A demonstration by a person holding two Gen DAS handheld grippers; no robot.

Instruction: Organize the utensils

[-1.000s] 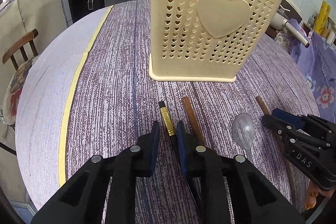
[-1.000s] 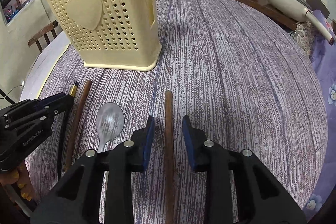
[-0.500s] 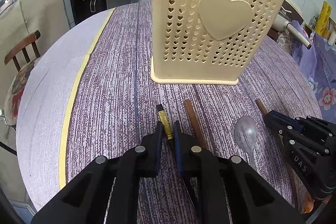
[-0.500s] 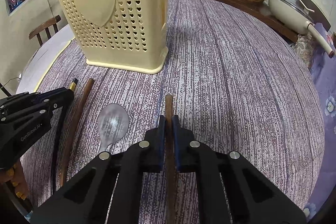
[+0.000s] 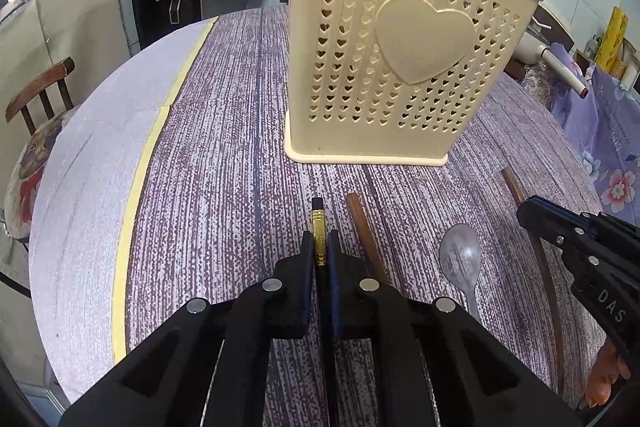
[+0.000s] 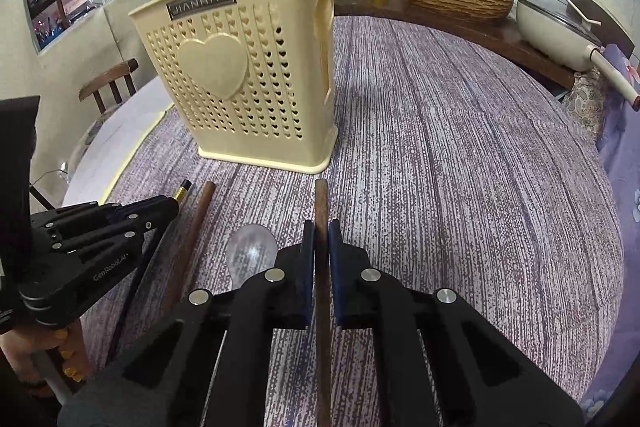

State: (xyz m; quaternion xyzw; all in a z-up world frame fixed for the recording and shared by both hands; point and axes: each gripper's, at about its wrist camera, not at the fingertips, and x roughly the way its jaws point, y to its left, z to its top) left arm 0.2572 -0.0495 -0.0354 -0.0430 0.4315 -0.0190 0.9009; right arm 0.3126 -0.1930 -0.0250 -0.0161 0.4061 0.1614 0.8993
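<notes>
1. The left gripper (image 5: 320, 247), having just been closing, is pinching the black chopstick with a gold band (image 5: 319, 227), which is lying on the purple streaked tablecloth (image 5: 224, 187) toward its near edge.
2. A brown wooden chopstick (image 5: 362, 227) is lying just right of it, untouched.
3. A silver metal spoon (image 5: 460, 259) is resting next, bowl up.
4. The right gripper (image 6: 321, 239) is clamping a second brown wooden chopstick (image 6: 320, 199).
5. The cream plastic utensil holder with heart-shaped holes (image 5: 400, 67) is standing upright farther in, behind all four utensils.
</notes>
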